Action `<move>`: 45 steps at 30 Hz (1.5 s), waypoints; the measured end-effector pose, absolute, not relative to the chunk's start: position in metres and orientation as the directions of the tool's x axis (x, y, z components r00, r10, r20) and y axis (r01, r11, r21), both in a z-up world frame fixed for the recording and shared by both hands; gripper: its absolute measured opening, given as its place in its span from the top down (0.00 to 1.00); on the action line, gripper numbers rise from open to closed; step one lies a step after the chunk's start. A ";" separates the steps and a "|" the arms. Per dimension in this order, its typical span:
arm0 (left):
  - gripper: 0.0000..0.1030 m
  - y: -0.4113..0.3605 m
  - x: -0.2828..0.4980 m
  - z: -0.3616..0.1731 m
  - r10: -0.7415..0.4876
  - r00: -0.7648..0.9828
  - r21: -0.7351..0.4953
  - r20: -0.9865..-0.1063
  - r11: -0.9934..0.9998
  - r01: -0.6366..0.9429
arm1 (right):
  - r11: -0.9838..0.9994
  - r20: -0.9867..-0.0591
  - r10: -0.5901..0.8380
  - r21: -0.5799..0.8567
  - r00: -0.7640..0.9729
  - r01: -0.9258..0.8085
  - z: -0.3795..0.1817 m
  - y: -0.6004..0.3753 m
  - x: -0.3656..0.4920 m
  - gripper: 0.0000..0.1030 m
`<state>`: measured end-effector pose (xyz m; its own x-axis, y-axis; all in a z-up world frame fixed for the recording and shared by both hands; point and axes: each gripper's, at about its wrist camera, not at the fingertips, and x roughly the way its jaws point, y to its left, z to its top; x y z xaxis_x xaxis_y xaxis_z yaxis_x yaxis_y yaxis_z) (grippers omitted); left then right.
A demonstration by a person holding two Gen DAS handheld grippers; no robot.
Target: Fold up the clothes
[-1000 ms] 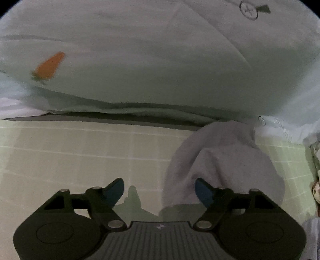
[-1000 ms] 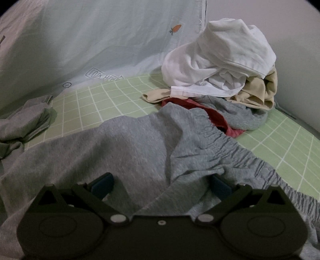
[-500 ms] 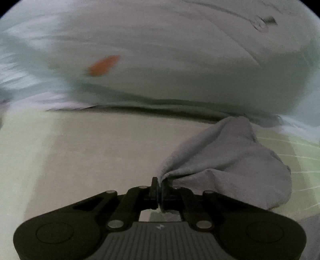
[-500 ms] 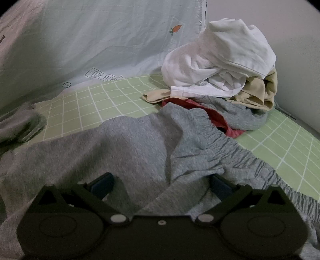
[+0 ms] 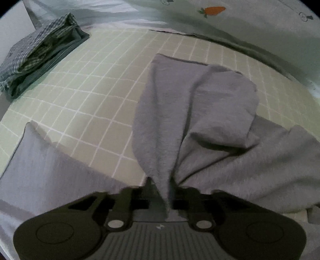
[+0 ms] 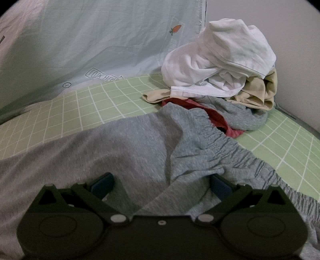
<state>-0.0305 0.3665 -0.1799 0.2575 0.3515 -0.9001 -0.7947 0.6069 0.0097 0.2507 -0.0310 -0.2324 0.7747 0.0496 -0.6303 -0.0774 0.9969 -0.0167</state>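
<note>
Grey sweatpants point(image 5: 200, 112) lie across the green checked sheet point(image 5: 90, 90). One leg is folded back towards my left gripper point(image 5: 163, 192), and its end runs as a narrow pinch of cloth between the two fingers. The jaws are opening and stand a little apart around that strip. In the right wrist view the same sweatpants point(image 6: 140, 144) show their gathered waistband point(image 6: 220, 140). My right gripper point(image 6: 161, 183) rests open over the cloth near the waistband, fingers wide apart on either side of a fold.
A folded checked garment point(image 5: 40, 54) lies at the far left of the sheet. A pile of white, beige, red and grey clothes point(image 6: 220, 60) sits by the wall point(image 6: 290, 30). A pale quilt with a carrot print point(image 5: 212, 10) borders the far side.
My left gripper shut on the end of the grey leg and carried it across the sheet, folding the leg back; its jaws have now parted. The right gripper has not moved.
</note>
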 end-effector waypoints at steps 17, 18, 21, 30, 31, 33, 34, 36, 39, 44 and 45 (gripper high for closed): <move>0.22 0.474 0.011 -0.191 0.410 0.326 -0.076 -0.852 0.519 -0.851 | 0.997 -0.630 0.049 -0.017 0.775 -0.077 -0.233 -0.030 0.250 0.00; 0.22 0.476 0.017 -0.194 0.409 0.328 -0.077 -0.852 0.521 -0.850 | 0.997 -0.630 0.048 -0.017 0.775 -0.076 -0.233 -0.030 0.250 0.00; 0.26 0.480 0.031 -0.202 0.429 0.325 -0.053 -0.843 0.534 -0.844 | 0.997 -0.629 0.046 -0.020 0.776 -0.075 -0.233 -0.029 0.250 0.00; 0.97 0.474 0.041 -0.193 0.467 0.350 -0.007 -0.812 0.592 -0.806 | 0.997 -0.630 0.044 -0.022 0.776 -0.074 -0.233 -0.029 0.250 0.00; 0.97 0.473 0.035 -0.188 0.479 0.344 -0.012 -0.808 0.571 -0.821 | 0.997 -0.630 0.044 -0.022 0.776 -0.074 -0.233 -0.029 0.250 0.00; 0.97 0.472 0.017 -0.178 0.505 0.328 -0.018 -0.798 0.524 -0.852 | 0.997 -0.630 0.044 -0.022 0.776 -0.075 -0.233 -0.029 0.250 0.00; 0.97 0.472 0.007 -0.173 0.521 0.312 -0.015 -0.795 0.498 -0.867 | 0.997 -0.630 0.045 -0.021 0.776 -0.075 -0.233 -0.029 0.250 0.00; 0.97 0.469 -0.020 -0.166 0.553 0.265 0.002 -0.790 0.435 -0.901 | 0.997 -0.630 0.046 -0.020 0.775 -0.075 -0.233 -0.029 0.250 0.00; 0.97 0.462 -0.066 -0.157 0.583 0.182 0.024 -0.792 0.327 -0.945 | 0.997 -0.630 0.047 -0.018 0.775 -0.075 -0.233 -0.029 0.250 0.00; 0.96 0.446 -0.141 -0.160 0.526 0.082 0.005 -0.846 0.162 -0.987 | 0.997 -0.630 0.049 -0.016 0.775 -0.076 -0.232 -0.030 0.251 0.00; 0.93 0.442 -0.150 -0.163 0.509 0.074 0.003 -0.857 0.150 -0.989 | 0.997 -0.630 0.049 -0.016 0.775 -0.076 -0.232 -0.030 0.251 0.00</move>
<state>-0.1502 0.4423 -0.1630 0.0745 0.5093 -0.8574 -0.9886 0.1502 0.0034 0.2507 -0.0300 -0.2322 0.7749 0.0491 -0.6301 -0.0760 0.9970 -0.0158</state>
